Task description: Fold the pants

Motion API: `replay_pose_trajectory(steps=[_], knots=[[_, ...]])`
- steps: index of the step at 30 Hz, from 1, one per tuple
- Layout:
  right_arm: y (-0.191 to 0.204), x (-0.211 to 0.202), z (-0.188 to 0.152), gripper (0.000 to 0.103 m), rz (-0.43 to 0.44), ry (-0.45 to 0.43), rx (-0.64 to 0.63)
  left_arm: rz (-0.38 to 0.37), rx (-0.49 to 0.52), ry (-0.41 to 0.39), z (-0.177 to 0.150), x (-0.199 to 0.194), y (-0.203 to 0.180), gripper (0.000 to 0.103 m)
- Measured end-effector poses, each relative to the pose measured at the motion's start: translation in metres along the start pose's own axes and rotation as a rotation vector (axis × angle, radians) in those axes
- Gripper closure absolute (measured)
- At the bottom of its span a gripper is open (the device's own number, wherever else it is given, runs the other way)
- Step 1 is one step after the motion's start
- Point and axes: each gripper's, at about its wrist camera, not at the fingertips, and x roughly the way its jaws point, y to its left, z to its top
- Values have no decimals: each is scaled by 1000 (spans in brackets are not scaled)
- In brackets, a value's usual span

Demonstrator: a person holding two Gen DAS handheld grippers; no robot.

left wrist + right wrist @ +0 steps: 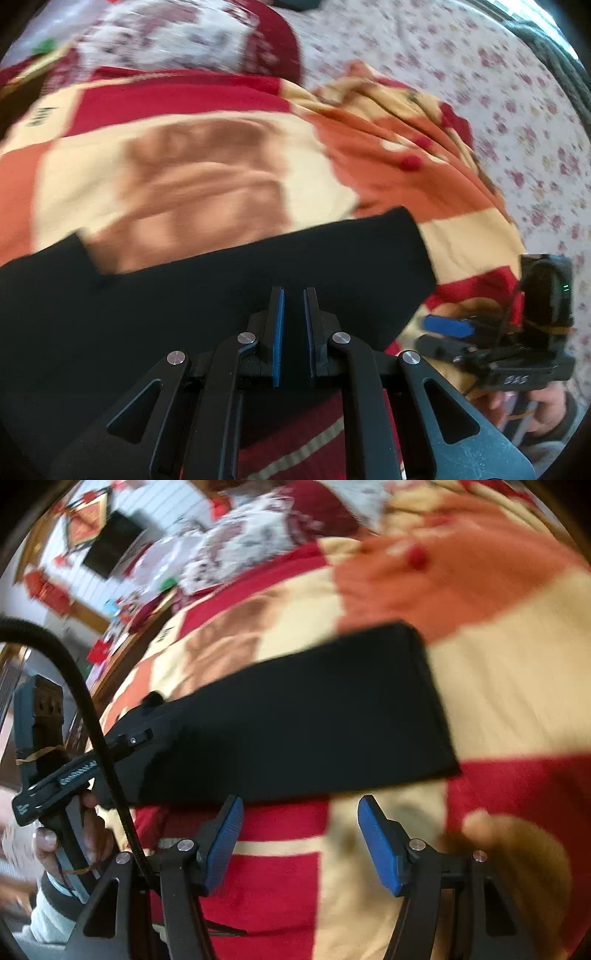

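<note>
The black pants (221, 291) lie as a flat folded band on a red, cream and orange blanket (184, 177). My left gripper (293, 295) sits over the near edge of the pants with its blue pads a narrow gap apart, black cloth between them. In the right wrist view the pants (295, 716) stretch from the left gripper (133, 738) at the left to a square end at the right. My right gripper (299, 819) is open and empty, just in front of the pants' near edge. It also shows in the left wrist view (447, 326).
The blanket covers a bed with a floral sheet (498, 92). A red and white patterned pillow (192, 40) lies at the far end. A wall with red decorations and a dark screen (110, 542) is at the upper left. A black cable (92, 716) crosses the right wrist view.
</note>
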Motion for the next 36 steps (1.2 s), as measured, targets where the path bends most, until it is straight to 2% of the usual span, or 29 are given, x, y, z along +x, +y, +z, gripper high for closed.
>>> replay_pose_trajectory(steps=[5, 7, 11, 14, 19, 25, 32, 33, 36], knots=[[-18, 9, 1, 41, 13, -5, 86, -32, 88, 61, 26, 33, -21, 96], [-22, 13, 2, 40, 18, -14, 105, -77, 108, 85, 36, 43, -28, 96], [-32, 14, 10, 40, 26, -88, 135, -147, 167, 120, 56, 61, -44, 96], [-39, 15, 10, 40, 61, -102, 169, -160, 193, 149, 66, 77, -54, 96], [-37, 14, 4, 39, 72, -122, 168, -189, 188, 199, 76, 103, -66, 96], [-41, 16, 4, 37, 106, -127, 199, -222, 191, 205, 87, 109, -74, 96], [-43, 15, 4, 35, 124, -134, 212, -267, 270, 274, 92, 124, -81, 96], [-43, 14, 5, 36, 127, -139, 218, -277, 277, 280, 94, 125, -82, 95], [-46, 7, 4, 36, 129, -173, 227, -330, 268, 297, 98, 130, -85, 73]])
